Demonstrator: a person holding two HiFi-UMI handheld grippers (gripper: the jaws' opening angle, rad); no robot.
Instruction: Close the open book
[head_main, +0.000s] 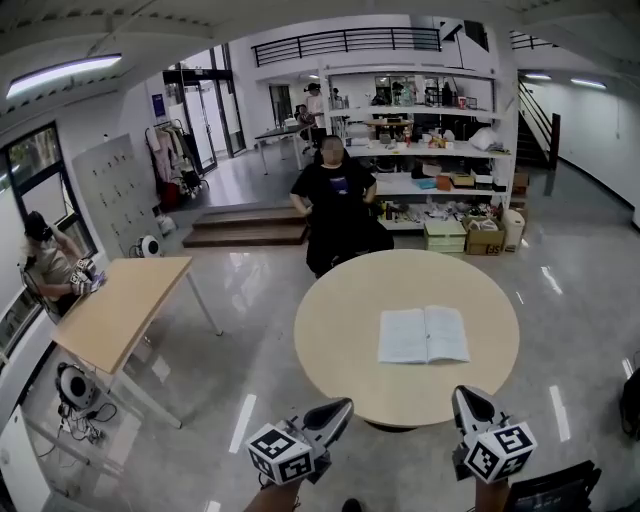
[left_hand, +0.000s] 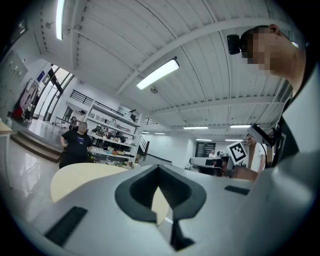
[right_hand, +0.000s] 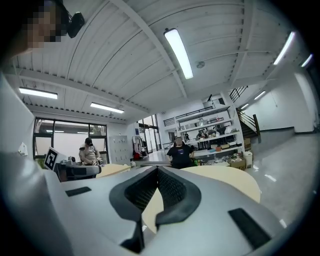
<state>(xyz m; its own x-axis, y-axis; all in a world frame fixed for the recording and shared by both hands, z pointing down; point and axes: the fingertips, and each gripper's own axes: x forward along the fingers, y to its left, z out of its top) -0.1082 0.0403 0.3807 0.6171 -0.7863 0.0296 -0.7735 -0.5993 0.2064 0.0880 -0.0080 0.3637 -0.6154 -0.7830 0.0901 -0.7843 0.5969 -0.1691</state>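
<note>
An open book lies flat, white pages up, on the right half of a round pale wooden table. Both grippers hover level in front of the table's near edge, short of the book. My left gripper is below the table's near-left rim, my right gripper below its near-right rim. In the left gripper view the jaws of the left gripper meet at the tip with nothing between them, and the table top shows beyond. The right gripper also has its jaws together and empty. The book is hidden in both gripper views.
A person in black sits just behind the round table. A rectangular wooden table stands at the left with another person beside it. Shelves fill the back wall. A dark chair is at the bottom right.
</note>
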